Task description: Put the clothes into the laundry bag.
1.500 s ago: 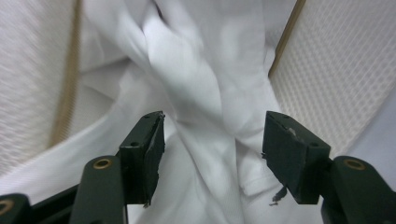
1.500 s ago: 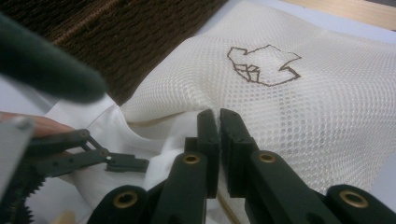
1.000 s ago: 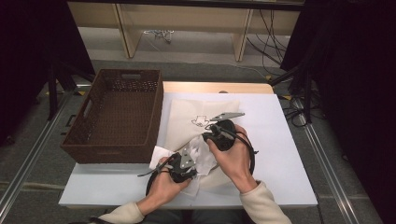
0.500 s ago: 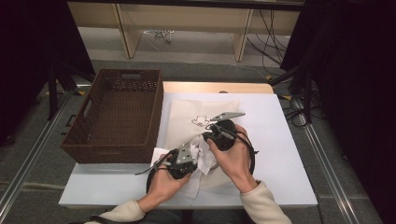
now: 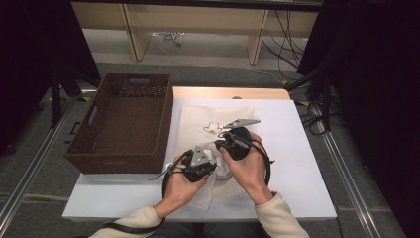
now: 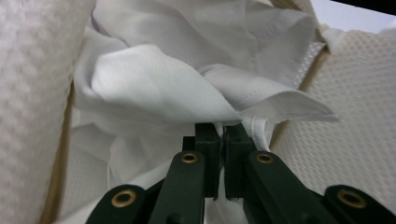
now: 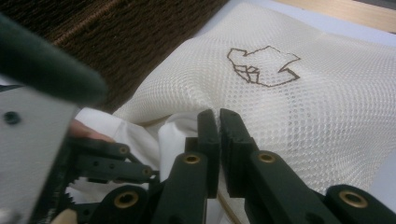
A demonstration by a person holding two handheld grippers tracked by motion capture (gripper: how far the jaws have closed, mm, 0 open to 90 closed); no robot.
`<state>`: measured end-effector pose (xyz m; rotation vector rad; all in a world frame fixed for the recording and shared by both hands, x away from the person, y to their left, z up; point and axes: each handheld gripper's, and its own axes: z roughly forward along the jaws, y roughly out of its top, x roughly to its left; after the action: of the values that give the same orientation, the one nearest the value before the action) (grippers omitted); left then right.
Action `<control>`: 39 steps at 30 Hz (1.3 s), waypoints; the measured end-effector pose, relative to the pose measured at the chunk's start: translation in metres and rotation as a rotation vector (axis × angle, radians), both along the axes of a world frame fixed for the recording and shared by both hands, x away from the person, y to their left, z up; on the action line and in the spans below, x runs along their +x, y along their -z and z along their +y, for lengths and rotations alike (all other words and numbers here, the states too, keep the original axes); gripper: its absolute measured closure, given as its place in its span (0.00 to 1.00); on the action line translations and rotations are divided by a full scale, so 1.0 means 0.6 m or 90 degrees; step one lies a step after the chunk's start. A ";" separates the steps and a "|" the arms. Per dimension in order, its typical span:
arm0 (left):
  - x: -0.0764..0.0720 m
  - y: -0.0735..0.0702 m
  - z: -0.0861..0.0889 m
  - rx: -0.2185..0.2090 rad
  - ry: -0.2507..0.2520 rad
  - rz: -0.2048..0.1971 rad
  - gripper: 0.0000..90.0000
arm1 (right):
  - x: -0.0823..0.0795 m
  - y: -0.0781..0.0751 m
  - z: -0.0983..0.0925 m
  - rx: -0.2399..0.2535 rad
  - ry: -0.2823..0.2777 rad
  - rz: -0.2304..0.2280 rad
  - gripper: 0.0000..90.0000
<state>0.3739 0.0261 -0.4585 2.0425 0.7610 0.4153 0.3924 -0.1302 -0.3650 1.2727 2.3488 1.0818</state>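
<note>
One brown basket (image 5: 121, 124), one mesh bag (image 5: 198, 116), one white cloth (image 6: 154, 88), two grippers.

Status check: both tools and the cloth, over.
Left tool just closed, shut on white cloth. Right tool shut on mesh bag edge. Basket alongside, nothing blocking.

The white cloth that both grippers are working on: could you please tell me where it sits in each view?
High view: white cloth bunched at centre, between the two grippers.
Left gripper view: fills the upper middle, above the fingers.
Right gripper view: lower left of centre.
Shared landmark: the cream mesh bag beneath.
</note>
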 end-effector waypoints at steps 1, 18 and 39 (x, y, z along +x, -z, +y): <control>0.007 0.004 -0.005 0.002 -0.003 0.000 0.97 | 0.002 0.000 -0.003 -0.001 0.001 -0.004 0.98; -0.008 0.028 0.004 0.026 0.014 0.009 0.47 | 0.006 0.001 -0.009 0.008 0.006 0.000 0.98; -0.050 0.044 0.040 0.126 0.030 0.066 0.35 | 0.003 0.000 -0.007 0.012 0.013 0.011 0.98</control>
<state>0.3441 0.0499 -0.4847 2.2772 0.7567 0.3730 0.3943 -0.1345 -0.3651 1.3157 2.3378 1.0929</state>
